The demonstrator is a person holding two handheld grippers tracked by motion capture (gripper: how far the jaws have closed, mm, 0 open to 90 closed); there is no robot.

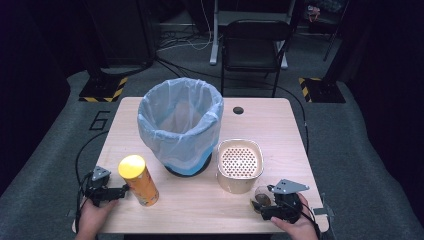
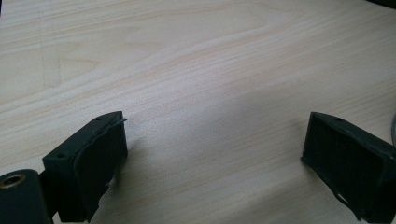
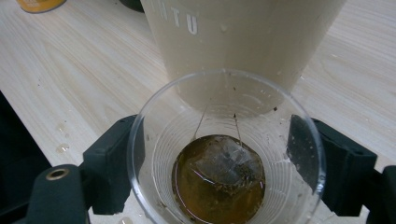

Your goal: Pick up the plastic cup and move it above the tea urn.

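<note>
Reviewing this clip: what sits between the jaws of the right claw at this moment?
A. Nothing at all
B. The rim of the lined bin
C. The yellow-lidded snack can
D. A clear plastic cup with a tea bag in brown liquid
D: in the right gripper view the clear plastic cup, with a tea bag in brown liquid, stands between the jaws of the right claw, in front of the beige container.

The high view looks forward and down from above the near edge of the desk (image 1: 200, 200), taking in its whole top. The left gripper view sits close over bare wood. The right gripper view looks closely into a clear cup (image 3: 226, 149), the beige container (image 3: 243, 42) at twelve o'clock; both appear in the high view.
</note>
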